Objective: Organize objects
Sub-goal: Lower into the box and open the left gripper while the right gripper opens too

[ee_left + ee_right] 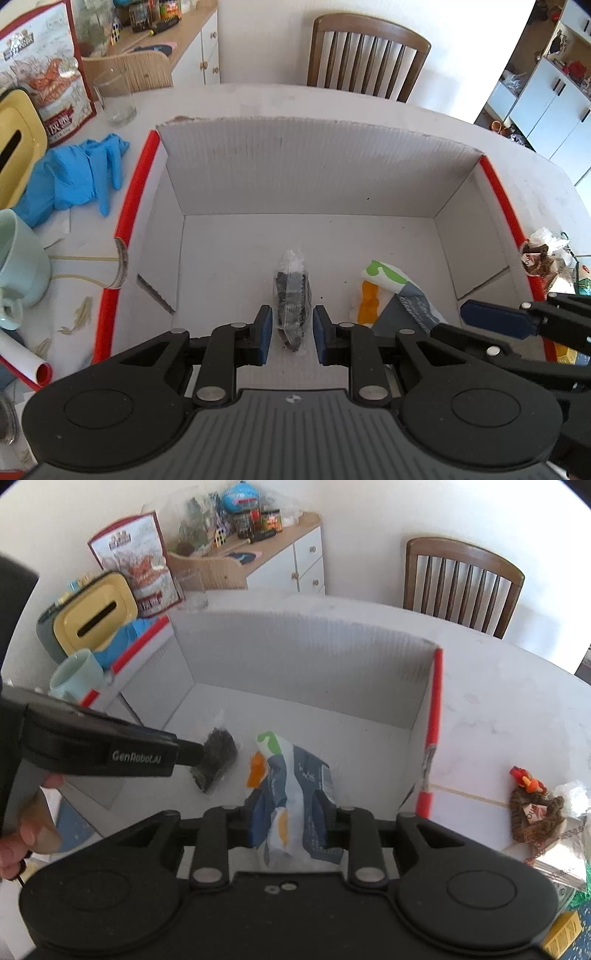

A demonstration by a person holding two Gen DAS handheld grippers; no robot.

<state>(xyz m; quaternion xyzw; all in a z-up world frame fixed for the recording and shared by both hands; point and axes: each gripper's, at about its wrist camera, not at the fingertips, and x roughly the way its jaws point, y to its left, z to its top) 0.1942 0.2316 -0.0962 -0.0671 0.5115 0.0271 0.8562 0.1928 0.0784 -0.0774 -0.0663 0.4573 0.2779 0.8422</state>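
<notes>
- Right gripper (289, 825) straddles the crumpled snack bag (295, 805); its pads are hidden behind the foil, so I cannot tell whether they press on it.
- Left gripper (292, 330) has a narrow gap and both pads stand clear of the clear packet of dark pieces (291, 310) lying between them.
- Both items lie on the floor of the white cardboard box (314, 166), red-edged on 2 sides, near its front.
- Beyond, on the white counter (332, 99): blue gloves (81, 173), a pale mug (18, 258) cut off at the frame edge, and a drinking glass (114, 99).
- A wooden chair (365, 55) stands against the far wall.
</notes>
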